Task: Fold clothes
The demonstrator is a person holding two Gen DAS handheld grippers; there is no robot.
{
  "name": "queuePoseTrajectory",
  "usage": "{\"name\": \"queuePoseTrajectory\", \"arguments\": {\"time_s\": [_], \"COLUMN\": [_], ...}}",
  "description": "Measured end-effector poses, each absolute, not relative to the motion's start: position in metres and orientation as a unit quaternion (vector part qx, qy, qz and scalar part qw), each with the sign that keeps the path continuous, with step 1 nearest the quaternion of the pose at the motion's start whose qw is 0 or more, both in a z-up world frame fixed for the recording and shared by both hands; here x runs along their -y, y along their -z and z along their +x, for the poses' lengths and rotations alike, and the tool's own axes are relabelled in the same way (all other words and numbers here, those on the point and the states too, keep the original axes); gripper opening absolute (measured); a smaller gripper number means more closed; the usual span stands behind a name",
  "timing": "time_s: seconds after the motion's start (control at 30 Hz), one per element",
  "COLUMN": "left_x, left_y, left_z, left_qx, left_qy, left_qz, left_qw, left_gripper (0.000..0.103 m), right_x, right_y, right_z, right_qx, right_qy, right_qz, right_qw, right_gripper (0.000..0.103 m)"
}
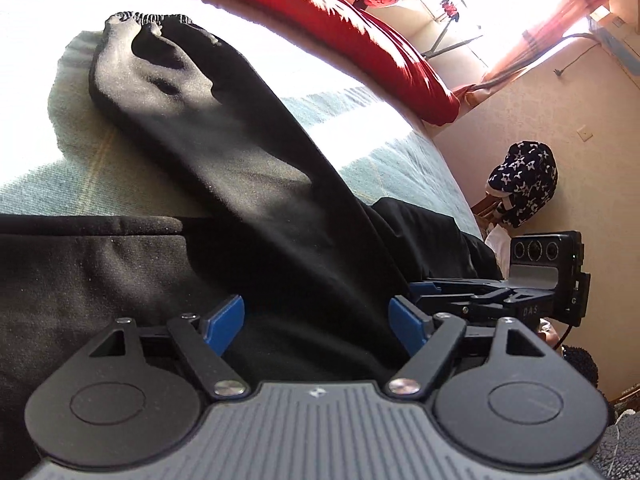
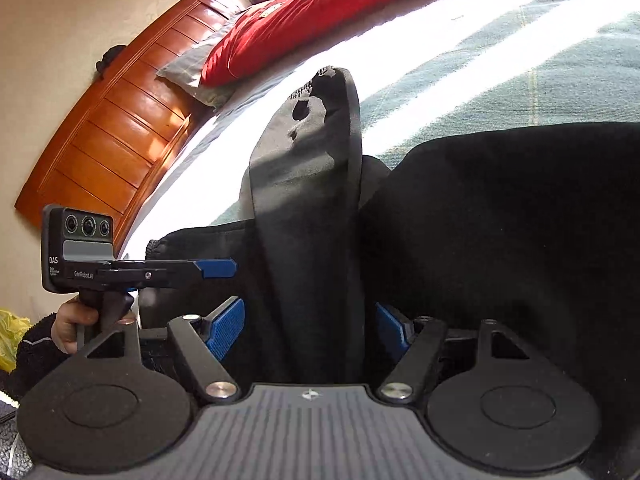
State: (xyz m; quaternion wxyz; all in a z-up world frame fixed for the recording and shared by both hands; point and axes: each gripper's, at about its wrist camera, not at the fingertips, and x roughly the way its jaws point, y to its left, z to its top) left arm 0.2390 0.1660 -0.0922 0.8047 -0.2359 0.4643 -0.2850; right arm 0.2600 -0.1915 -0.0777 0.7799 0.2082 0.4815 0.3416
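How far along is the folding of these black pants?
Partly done: the black pants lie on the bed, one leg laid over the body. In hand: nothing; the left gripper and right gripper sit open over the fabric. Left: the remaining folds.

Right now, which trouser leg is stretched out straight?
The leg running from between the right tongs towards the red quilt, cuff farthest away. The other leg lies crosswise, close by.

a home bedroom: a bed (image 2: 500,92) with a pale checked cover, a red quilt (image 2: 320,12), a pillow (image 2: 188,68) against a wooden headboard (image 2: 116,120), orange curtains (image 1: 560,20) at a bright window, plastered walls.
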Motion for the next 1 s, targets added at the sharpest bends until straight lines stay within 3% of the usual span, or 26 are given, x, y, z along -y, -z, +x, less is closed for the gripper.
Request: {"name": "queuePoseTrajectory", "arguments": {"time_s": [0.33,0.57,0.67,0.87,1.0], "left_x": [-0.212,-0.236,-0.237,-0.240,-0.238], "left_y": [0.090,0.075,0.076,0.077,0.076], "left_z": [0.240,0.235,0.234,0.231,0.230], "left_qx": [-0.436,-0.400,-0.396,-0.389,-0.389], "left_qy": [0.283,0.265,0.260,0.249,0.247], "left_qz": [-0.271,-0.288,-0.288,-0.289,-0.280], "left_qw": [0.810,0.829,0.832,0.838,0.842], "left_gripper": [0.080,0.081,0.082,0.082,0.082], "right_x": [0.150,0.117,0.095,0.059,0.078], "right_y": [0.082,0.046,0.034,0.074,0.069], "right_z": [0.296,0.265,0.246,0.222,0.228], "right_qx": [-0.479,-0.462,-0.464,-0.536,-0.527], "right_qy": [-0.350,-0.421,-0.460,-0.460,-0.441], "right_qz": [0.233,0.202,0.176,0.107,0.158], "right_qw": [0.770,0.754,0.736,0.699,0.709], "right_gripper": [0.076,0.076,0.083,0.087,0.086]}}
